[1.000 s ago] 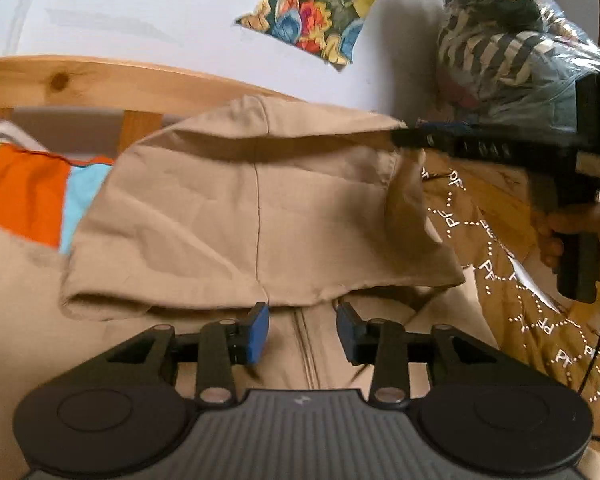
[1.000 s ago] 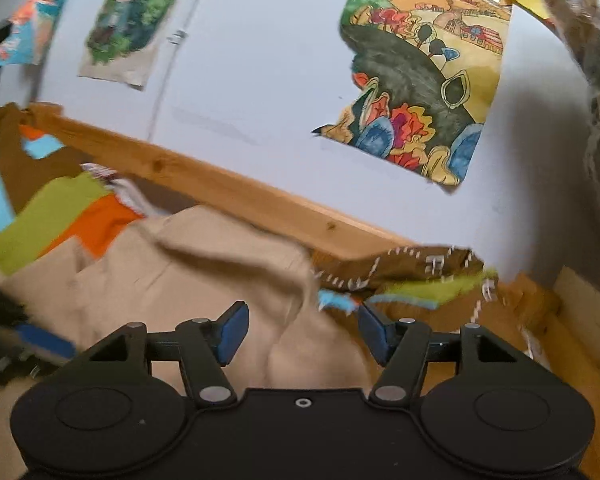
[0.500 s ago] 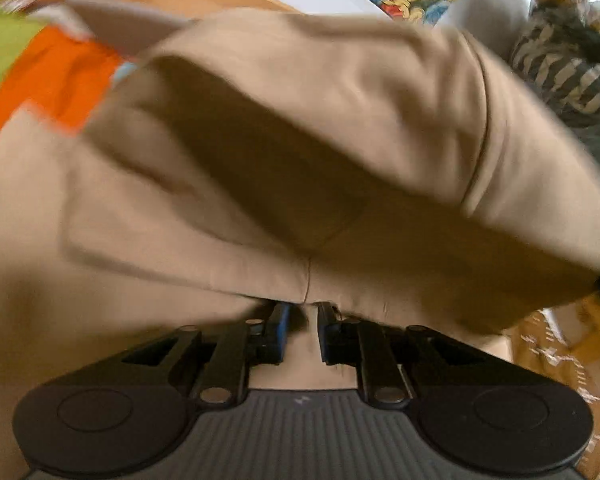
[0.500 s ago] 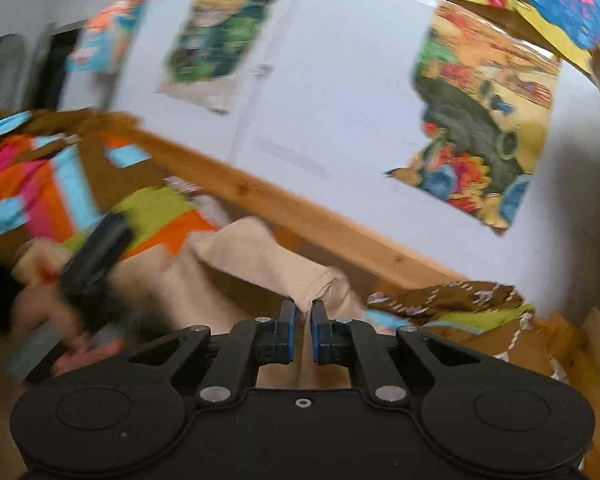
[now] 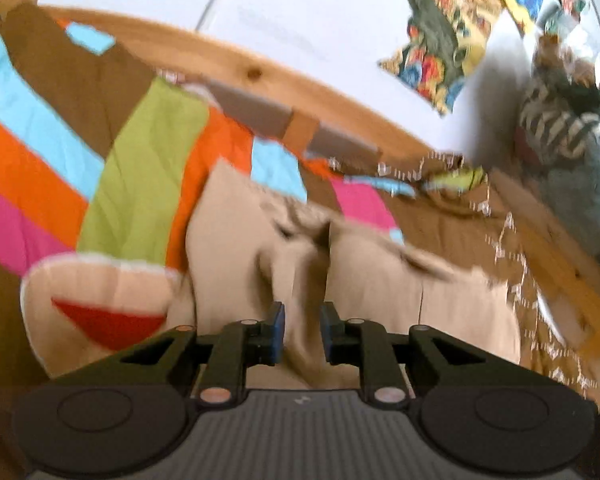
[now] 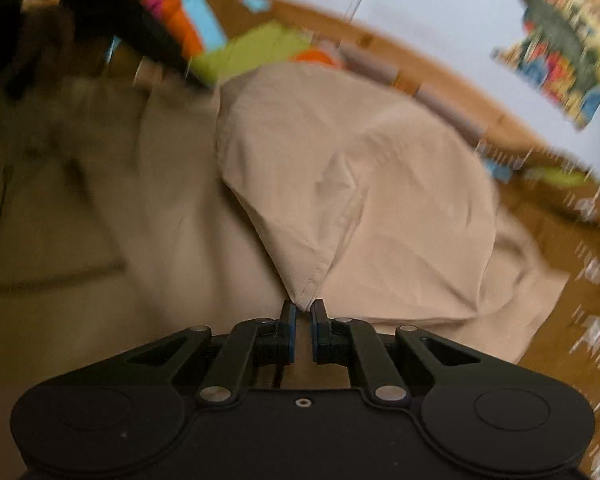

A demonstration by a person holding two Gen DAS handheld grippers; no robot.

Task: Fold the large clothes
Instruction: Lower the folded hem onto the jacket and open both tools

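A large beige hooded garment point(image 5: 380, 280) lies spread on a bed. In the left wrist view a bunched fold of it fills the gap between the blue pads of my left gripper point(image 5: 302, 332), whose jaws are opening slightly while still pressing on the cloth. In the right wrist view the hood point(image 6: 360, 184) lies rounded on the garment's body. My right gripper point(image 6: 303, 316) is shut on the hood's stitched pointed corner, just above the cloth. Both views are blurred by motion.
A striped bedspread point(image 5: 140, 184) in several colours covers the bed, with a brown patterned cloth point(image 5: 480, 232) at right. A wooden bed rail point(image 5: 260, 68) runs along the white wall. A pale cushion point(image 5: 100, 300) lies at left, a plastic bag of clothes point(image 5: 568, 128) at far right.
Both grippers went from open to shut on the beige cloth. The left swung sideways with its fold. The right dropped towards the garment, drawing the hood's corner with it.
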